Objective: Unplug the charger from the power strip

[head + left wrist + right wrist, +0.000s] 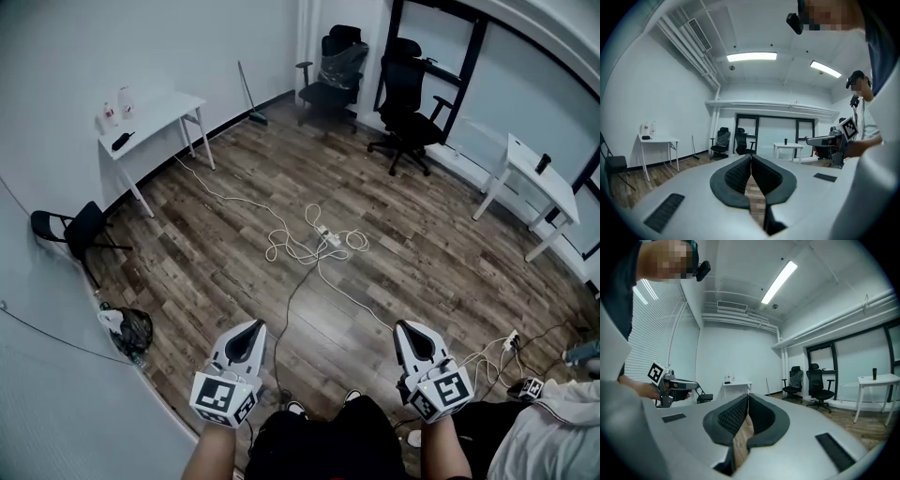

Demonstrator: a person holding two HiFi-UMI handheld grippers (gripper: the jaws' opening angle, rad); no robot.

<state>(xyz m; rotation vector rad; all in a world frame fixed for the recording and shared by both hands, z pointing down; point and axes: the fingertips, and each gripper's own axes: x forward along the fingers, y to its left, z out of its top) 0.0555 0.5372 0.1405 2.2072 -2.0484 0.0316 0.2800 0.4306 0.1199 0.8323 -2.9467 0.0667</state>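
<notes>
The power strip (325, 236) sits on the wood floor (422, 244) mid-frame in the head view, inside a tangle of white cable (281, 246). The charger on it is too small to pick out. The left gripper (249, 330) and right gripper (406, 330) are low in the frame, well apart from it, jaws closed on nothing. My worry is that an unbraced strip just drags along when the plug gets pulled.
</notes>
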